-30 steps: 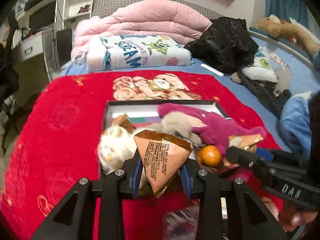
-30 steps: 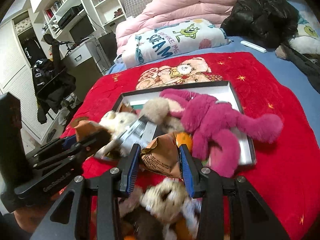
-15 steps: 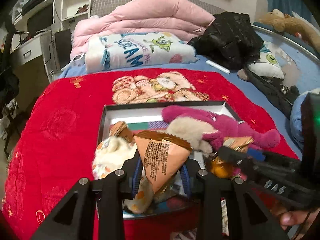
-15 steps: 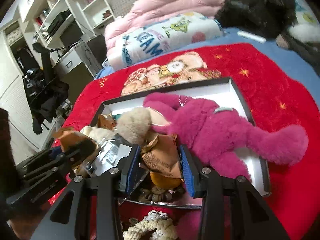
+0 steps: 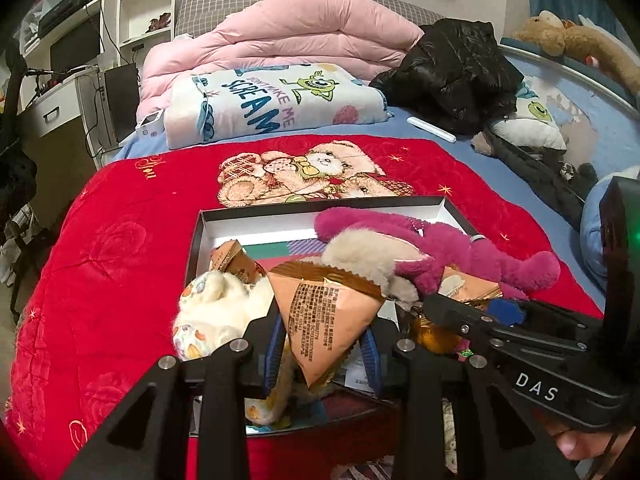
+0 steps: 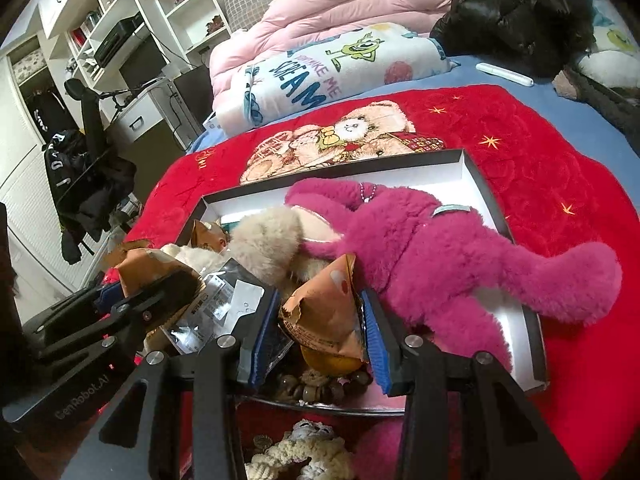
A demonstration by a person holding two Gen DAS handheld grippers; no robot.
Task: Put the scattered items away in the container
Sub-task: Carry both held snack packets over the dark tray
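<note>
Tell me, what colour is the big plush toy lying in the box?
Magenta pink. The plush toy shows best in the right wrist view, sprawled across the box.

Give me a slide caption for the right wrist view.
Right gripper clamps a brown snack packet over the toy-crowded box, beside the pink plush.

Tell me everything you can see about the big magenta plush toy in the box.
The magenta plush toy is a long-limbed stuffed animal of shaggy, fuzzy fabric. It lies sprawled across the black-rimmed white box, one limb hanging over the right rim onto the red blanket. A small bead chain and a pale tag show on its body. A beige plush presses against its left side, and the snack packet in the right gripper sits against it.
</note>
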